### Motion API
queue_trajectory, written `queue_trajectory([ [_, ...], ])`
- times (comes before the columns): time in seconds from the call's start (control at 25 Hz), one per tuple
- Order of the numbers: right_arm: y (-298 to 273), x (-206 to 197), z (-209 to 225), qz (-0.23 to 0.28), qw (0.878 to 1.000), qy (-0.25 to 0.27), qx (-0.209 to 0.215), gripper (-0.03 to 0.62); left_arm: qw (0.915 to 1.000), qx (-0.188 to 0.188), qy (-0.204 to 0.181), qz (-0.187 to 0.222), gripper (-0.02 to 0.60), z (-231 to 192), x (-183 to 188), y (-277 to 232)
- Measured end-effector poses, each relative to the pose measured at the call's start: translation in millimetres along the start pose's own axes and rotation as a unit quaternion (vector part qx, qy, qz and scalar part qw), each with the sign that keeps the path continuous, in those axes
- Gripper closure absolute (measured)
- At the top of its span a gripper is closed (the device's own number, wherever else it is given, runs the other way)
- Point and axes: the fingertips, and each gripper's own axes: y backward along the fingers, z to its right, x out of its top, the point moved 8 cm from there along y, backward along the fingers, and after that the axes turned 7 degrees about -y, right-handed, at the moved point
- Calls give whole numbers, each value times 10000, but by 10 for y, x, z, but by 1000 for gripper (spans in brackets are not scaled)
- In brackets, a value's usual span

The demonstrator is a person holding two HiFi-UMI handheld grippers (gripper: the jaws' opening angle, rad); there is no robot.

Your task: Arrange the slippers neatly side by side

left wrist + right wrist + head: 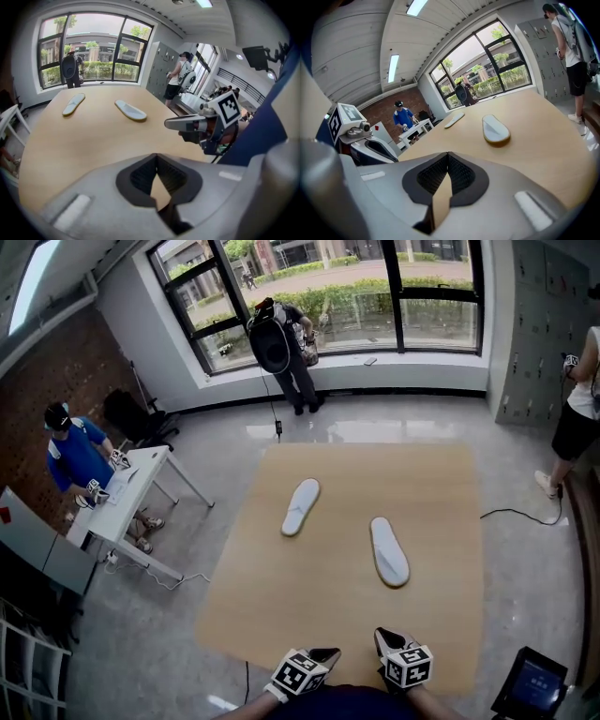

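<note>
Left tongs (325, 653): pressed together, nothing pinched (only bare wood shows through the notch behind the pads). Position: bottom centre of the head view, over the near edge of the table (272, 606).

Right tongs (386, 639): likewise pressed together and empty. Just right of the left tongs and apart from them, over the same edge.

Nearer slipper (388, 551): white, flat on the table, a little right of the frame's centre. Long axis runs from upper left to lower right. Well apart from both tongs.

Farther slipper (301, 506): white, flat on the table, up and left of the nearer slipper and well apart from it. Long axis leans from lower left to upper right (the pair is not parallel; the ends spread toward the bottom of the frame).

Table: pale wood, standing on a glossy grey floor (375, 427).

Surroundings:
- small white table (141, 479) at left, with a person in blue (73, 457) beside it
- person with a dark backpack (281, 343) at the window (375, 287), top centre
- third person (581, 399) at the right edge
- cable (516, 514) on the floor, right of the table
- dark screen (534, 684) at lower right
</note>
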Motion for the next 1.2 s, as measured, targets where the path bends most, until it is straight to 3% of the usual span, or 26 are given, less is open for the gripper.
queue_trajectory([
  [0.16, 41, 86, 46, 252, 9996, 22, -92, 585, 9993, -181, -333, -59, 578, 35, 147, -111],
  [0.4, 271, 127, 428, 536, 9952, -407, -710, 585, 9973, -440, -579, -119, 578, 20, 264, -333],
  [0.64, 403, 321, 515, 1323, 9869, -538, -749, 583, 9946, -740, -705, 195, 578, -10, 384, -420],
  [0.76, 336, 428, 599, 1403, 9822, -416, -1178, 583, 9972, -248, -603, 376, 577, -273, 333, -486],
  [0.8, 286, 463, 630, 1400, 9810, -404, -1281, 583, 9978, -67, -483, 445, 550, -390, 352, -485],
  [0.84, 219, 498, 646, 1371, 9808, -403, -1330, 581, 9982, 56, -348, 491, 395, -523, 365, -474],
  [0.88, 136, 531, 647, 1314, 9813, -405, -1343, 504, 9982, 157, -210, 537, 348, -681, 361, -455],
  [0.92, 42, 564, 637, 1246, 9822, -396, -1350, 447, 9978, 261, -70, 599, 347, -861, 348, -426],
  [1.04, -259, 680, 583, 1027, 9844, -221, -1414, 392, 9948, 605, 214, 786, 333, -1452, 332, -290],
  [1.2, -604, 916, 570, 849, 9856, 115, -1459, 376, 9869, 1154, 400, 1053, 333, -2218, 386, -42],
])
